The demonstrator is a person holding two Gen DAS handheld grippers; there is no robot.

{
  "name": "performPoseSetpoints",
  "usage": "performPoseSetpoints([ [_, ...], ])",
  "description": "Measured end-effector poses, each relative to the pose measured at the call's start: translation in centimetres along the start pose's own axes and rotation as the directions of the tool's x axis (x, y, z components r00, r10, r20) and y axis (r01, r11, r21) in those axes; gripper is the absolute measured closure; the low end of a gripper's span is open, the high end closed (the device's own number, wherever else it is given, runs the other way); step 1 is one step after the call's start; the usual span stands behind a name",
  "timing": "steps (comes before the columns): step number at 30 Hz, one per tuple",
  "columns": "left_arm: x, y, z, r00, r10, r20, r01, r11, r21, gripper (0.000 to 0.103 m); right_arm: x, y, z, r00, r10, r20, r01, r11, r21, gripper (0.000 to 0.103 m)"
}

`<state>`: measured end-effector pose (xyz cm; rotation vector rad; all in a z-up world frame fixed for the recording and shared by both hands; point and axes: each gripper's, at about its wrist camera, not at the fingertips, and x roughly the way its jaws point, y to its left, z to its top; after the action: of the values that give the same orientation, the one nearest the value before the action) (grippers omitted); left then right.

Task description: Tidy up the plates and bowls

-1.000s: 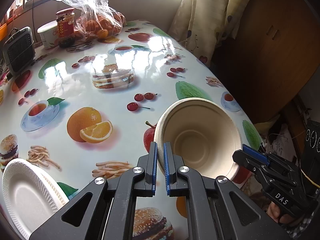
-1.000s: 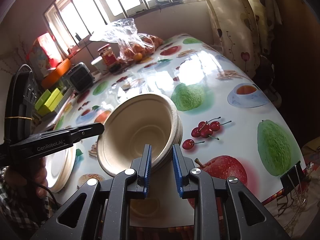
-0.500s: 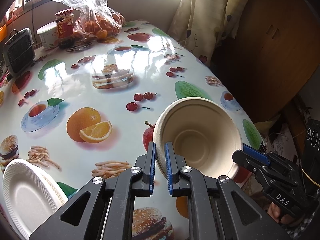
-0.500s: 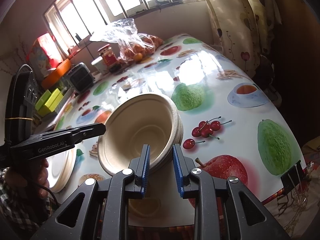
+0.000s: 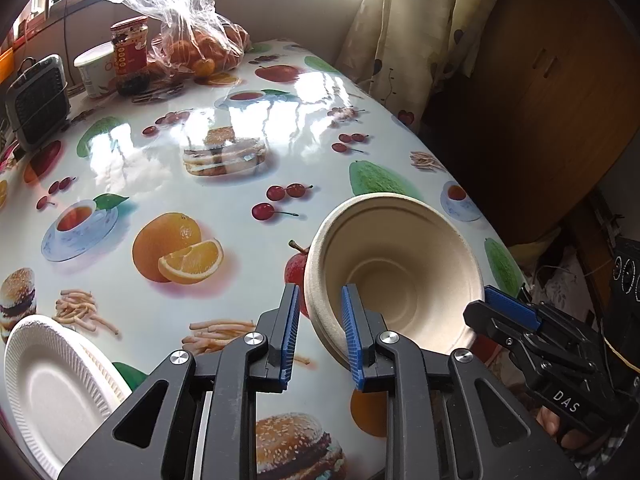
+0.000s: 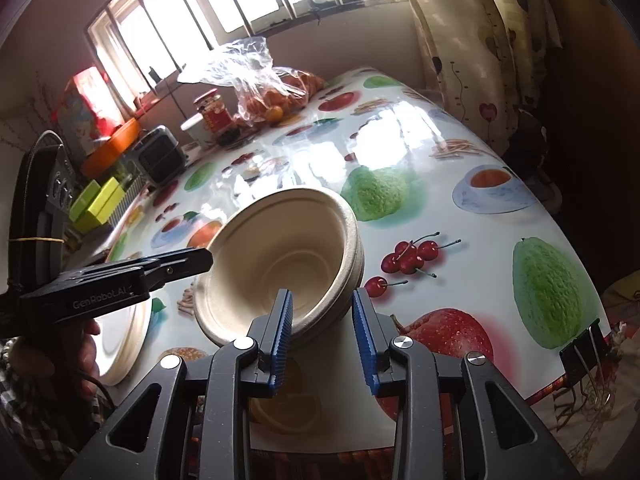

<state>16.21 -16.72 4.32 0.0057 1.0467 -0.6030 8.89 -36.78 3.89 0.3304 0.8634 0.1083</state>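
Both wrist views sit close above the table (image 5: 168, 312) – facing the window, sharing the bowl (image 5: 394, 268) from opposite sides.

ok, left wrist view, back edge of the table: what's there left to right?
Small grey heater → white cup → red-lidded jar → plastic bag of oranges. The curtain hangs further right, beyond the table.

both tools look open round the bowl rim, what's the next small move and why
Probably back the left tool off the bowl toward the plates. Both tools are open, the right tool too, with the rim between their pads ungripped, and the bowl looks nested on another, so it seems placed.
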Motion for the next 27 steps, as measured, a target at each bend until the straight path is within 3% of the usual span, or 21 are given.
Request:
performPoseSetpoints([
  [2, -0.2, 0.2, 0.1, 1.0, -0.016, 0.008, 0.016, 1.0, -0.013, 0.073, -0.2, -0.1, 0.1, 1.0, -0.002, 0.008, 0.002, 1.0, 0.005, 0.064],
  [7, -0.4, 0.8, 0.1, 0.999, -0.037, 0.009, 0.037, 0.998, -0.051, 0.071, -0.7, -0.8, 0.7, 1.0, -0.007, 0.026, 0.006, 1.0, 0.018, 0.06],
  [15, 0.4, 2.2, -0.8, 0.996, -0.084, -0.014, 0.081, 0.986, -0.147, 0.071, 0.0, -2.4, 1.6, 1.0, -0.018, 0.014, 0.018, 0.998, 0.065, 0.059],
  [27, 1.0, 2.0, -0.9, 0.993, -0.115, -0.019, 0.11, 0.98, -0.168, 0.071, 1.4, -2.1, 1.6, 0.998, 0.049, -0.026, -0.048, 0.997, 0.057, 0.059],
])
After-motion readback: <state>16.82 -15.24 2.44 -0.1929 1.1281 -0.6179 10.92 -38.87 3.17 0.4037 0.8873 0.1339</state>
